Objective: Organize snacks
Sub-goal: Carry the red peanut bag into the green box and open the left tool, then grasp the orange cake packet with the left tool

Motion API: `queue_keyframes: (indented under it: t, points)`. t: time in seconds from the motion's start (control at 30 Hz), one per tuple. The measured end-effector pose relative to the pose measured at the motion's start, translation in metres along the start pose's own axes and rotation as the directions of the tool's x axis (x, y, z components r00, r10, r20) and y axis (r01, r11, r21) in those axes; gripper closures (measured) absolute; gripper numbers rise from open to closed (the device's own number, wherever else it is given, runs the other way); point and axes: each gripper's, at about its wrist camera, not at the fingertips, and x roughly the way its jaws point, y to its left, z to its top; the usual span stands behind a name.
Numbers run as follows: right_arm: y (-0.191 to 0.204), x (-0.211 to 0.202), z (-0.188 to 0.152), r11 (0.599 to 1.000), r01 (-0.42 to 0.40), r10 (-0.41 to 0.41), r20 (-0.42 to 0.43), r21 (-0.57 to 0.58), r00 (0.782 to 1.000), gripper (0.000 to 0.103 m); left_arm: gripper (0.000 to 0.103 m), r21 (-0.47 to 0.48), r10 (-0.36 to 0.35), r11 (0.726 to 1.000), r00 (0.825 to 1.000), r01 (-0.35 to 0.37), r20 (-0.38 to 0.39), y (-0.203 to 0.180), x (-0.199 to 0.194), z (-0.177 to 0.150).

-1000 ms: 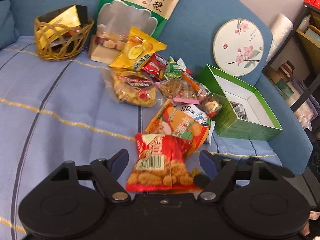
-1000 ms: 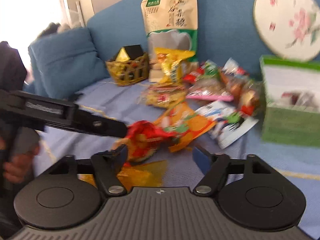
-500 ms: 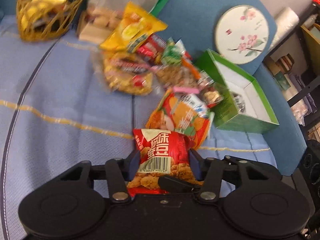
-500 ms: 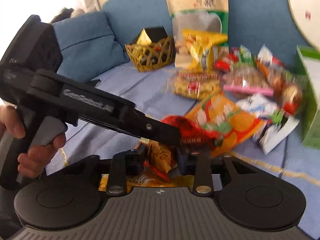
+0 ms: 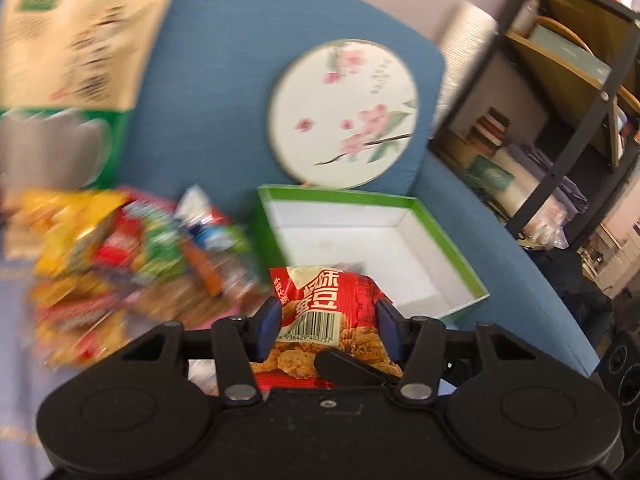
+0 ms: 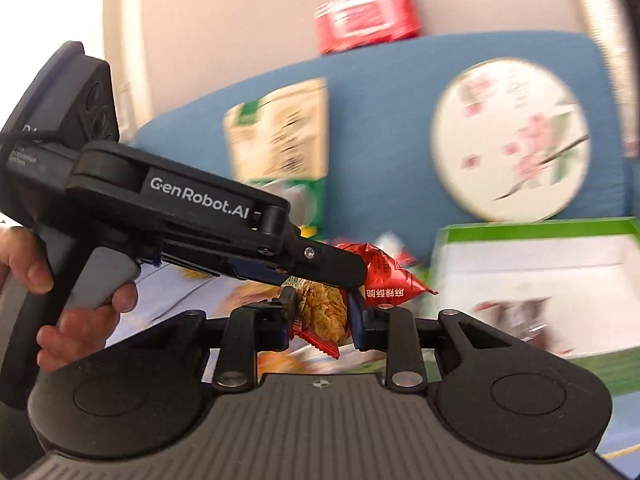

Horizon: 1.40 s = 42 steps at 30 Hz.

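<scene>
The left claw (image 5: 326, 330) pinches a red snack bag (image 5: 328, 304) and the right claw (image 6: 322, 316) a smaller packet (image 6: 322, 314), both lifted near the green box (image 5: 440, 208). The box looks nearly empty; at nine o'clock a snack heap (image 5: 120, 248) on the sofa awaits sorting.

Since a second ago, both claws clamped and lifted: left claw (image 5: 328, 326) now gripping the red pack (image 5: 326, 312) before the green box (image 5: 448, 240), right claw (image 6: 322, 320) pinching a clear snack pack (image 6: 322, 314).
</scene>
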Motion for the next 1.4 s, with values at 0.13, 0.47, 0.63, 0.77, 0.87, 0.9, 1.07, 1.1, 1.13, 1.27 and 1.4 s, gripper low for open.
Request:
queue_keyframes:
  t: [0.13, 0.47, 0.63, 0.77, 0.87, 0.9, 1.07, 1.1, 1.13, 1.27, 1.4]
  points:
    - [-0.032, 0.008, -0.004, 0.997, 0.067, -0.068, 0.028, 0.037, 0.997, 0.055, 0.037, 0.009, -0.022, 1.0, 1.0, 0.023, -0.013, -0.013, 0.042, 0.013]
    - [-0.064, 0.045, -0.013, 0.987, 0.139, -0.14, 0.012, 0.079, 0.99, 0.059, 0.033, 0.053, -0.047, 0.997, 0.997, 0.05, -0.054, -0.022, 0.104, 0.023]
    - [-0.072, 0.042, -0.014, 0.962, 0.254, -0.251, -0.041, 0.103, 0.967, 0.049, 0.0, 0.066, 0.009, 0.998, 1.0, -0.008, -0.006, -0.019, 0.091, 0.02]
    - [-0.059, 0.028, -0.005, 0.97, 0.233, -0.234, 0.012, 0.064, 0.972, 0.049, 0.0, 0.04, 0.053, 0.998, 0.997, -0.055, 0.056, -0.007, 0.059, 0.023]
    - [-0.058, 0.042, -0.013, 0.966, 0.258, -0.256, -0.068, 0.01, 0.964, 0.05, 0.0, 0.019, 0.099, 0.995, 0.992, -0.101, 0.083, 0.005, 0.035, 0.018]
    - [-0.06, 0.05, -0.016, 0.954, 0.298, -0.297, -0.108, -0.002, 0.949, 0.049, 0.0, 0.017, 0.115, 0.993, 0.99, -0.117, 0.082, 0.008, 0.028, 0.016]
    - [-0.049, 0.031, -0.011, 0.975, 0.212, -0.21, -0.039, 0.067, 0.977, 0.031, 0.0, -0.027, 0.169, 0.985, 0.983, -0.168, 0.068, 0.03, -0.018, -0.006]
    - [-0.04, 0.022, -0.01, 0.983, 0.174, -0.174, -0.01, 0.06, 0.985, 0.007, 0.0, -0.029, 0.176, 0.984, 0.982, -0.175, 0.071, 0.032, -0.027, -0.011]
    - [-0.03, 0.015, -0.011, 0.987, 0.155, -0.156, 0.005, 0.037, 0.988, 0.0, 0.0, -0.029, 0.187, 0.982, 0.98, -0.185, 0.071, 0.035, -0.036, -0.018]
    - [0.008, 0.008, -0.021, 0.988, 0.126, -0.13, -0.043, -0.093, 0.991, 0.0, 0.0, -0.058, 0.188, 0.981, 0.981, -0.184, 0.056, 0.049, -0.06, -0.044]
    - [0.017, 0.018, -0.033, 0.986, 0.136, -0.15, -0.152, -0.101, 0.977, 0.0, 0.0, -0.081, 0.205, 0.976, 0.979, -0.203, 0.015, 0.063, -0.065, -0.065]
